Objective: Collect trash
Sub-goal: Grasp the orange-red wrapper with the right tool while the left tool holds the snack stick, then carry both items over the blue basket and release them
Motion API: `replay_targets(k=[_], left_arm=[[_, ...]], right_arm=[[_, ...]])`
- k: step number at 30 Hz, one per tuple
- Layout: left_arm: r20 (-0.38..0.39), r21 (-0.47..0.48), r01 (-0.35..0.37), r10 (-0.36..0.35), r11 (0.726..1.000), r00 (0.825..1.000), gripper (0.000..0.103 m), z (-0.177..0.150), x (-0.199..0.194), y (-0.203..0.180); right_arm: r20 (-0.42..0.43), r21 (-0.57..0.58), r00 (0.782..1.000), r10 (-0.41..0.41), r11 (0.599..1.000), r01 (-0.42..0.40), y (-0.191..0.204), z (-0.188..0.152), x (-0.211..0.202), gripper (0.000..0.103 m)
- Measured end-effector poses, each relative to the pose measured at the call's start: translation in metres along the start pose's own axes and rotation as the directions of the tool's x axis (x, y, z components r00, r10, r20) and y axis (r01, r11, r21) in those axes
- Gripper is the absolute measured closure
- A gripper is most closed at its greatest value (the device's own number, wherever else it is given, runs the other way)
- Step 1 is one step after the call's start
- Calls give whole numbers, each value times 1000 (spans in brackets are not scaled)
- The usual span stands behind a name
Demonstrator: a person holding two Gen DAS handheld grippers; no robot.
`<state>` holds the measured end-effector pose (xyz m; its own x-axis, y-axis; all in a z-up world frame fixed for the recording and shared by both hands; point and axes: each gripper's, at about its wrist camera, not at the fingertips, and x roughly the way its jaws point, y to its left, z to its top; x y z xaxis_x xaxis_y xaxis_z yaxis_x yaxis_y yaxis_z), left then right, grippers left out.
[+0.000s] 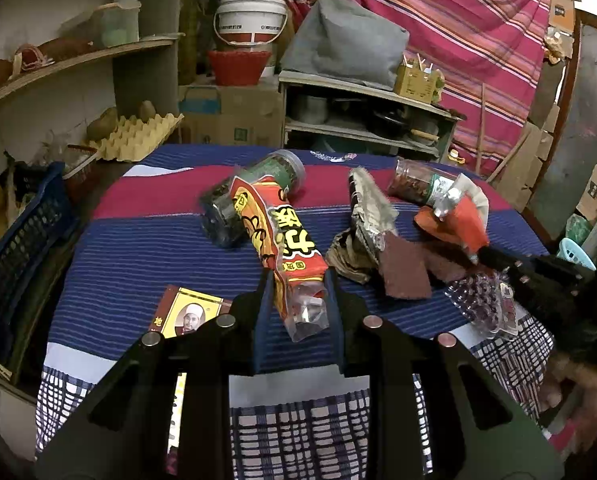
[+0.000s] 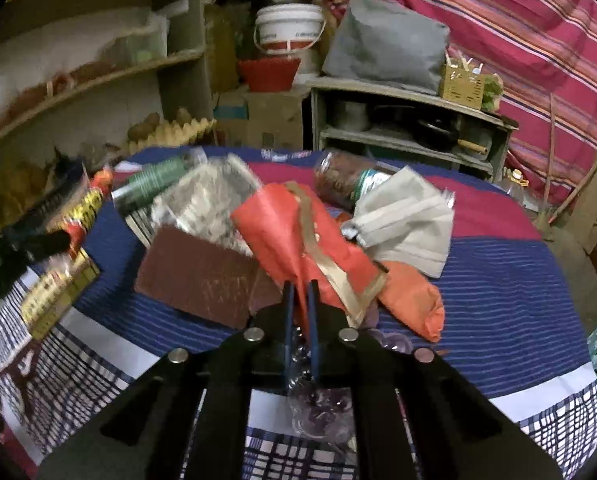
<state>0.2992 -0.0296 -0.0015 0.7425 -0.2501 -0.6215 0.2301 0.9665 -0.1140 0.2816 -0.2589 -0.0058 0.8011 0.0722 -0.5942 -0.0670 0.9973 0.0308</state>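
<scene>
Left tongs (image 1: 298, 280) gripped a red snack wrapper (image 1: 278, 232); right tongs (image 2: 301, 286) were clenched on orange paper (image 2: 286, 236) above the bench (image 2: 498, 280).

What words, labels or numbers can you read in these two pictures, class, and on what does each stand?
"地": left edge of the yellow portrait card.
Unreadable: big Chinese characters, creased and turned, on the red and yellow wrapper.
Too small: print on the white bucket.
Blurred: the green jar label.
</scene>
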Motion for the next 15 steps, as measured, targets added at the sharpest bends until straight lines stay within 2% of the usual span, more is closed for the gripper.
replay_targets(k=[6, 15], left_arm=[[46, 3, 9, -9, 1000, 999, 79, 2, -16, -2], [106, 34, 43, -46, 998, 993, 79, 6, -38, -23]], right_arm=[[93, 35, 996, 14, 999, -17, -12, 9, -37, 98], [155, 47, 988, -8, 999, 1, -20, 15, -70, 98]])
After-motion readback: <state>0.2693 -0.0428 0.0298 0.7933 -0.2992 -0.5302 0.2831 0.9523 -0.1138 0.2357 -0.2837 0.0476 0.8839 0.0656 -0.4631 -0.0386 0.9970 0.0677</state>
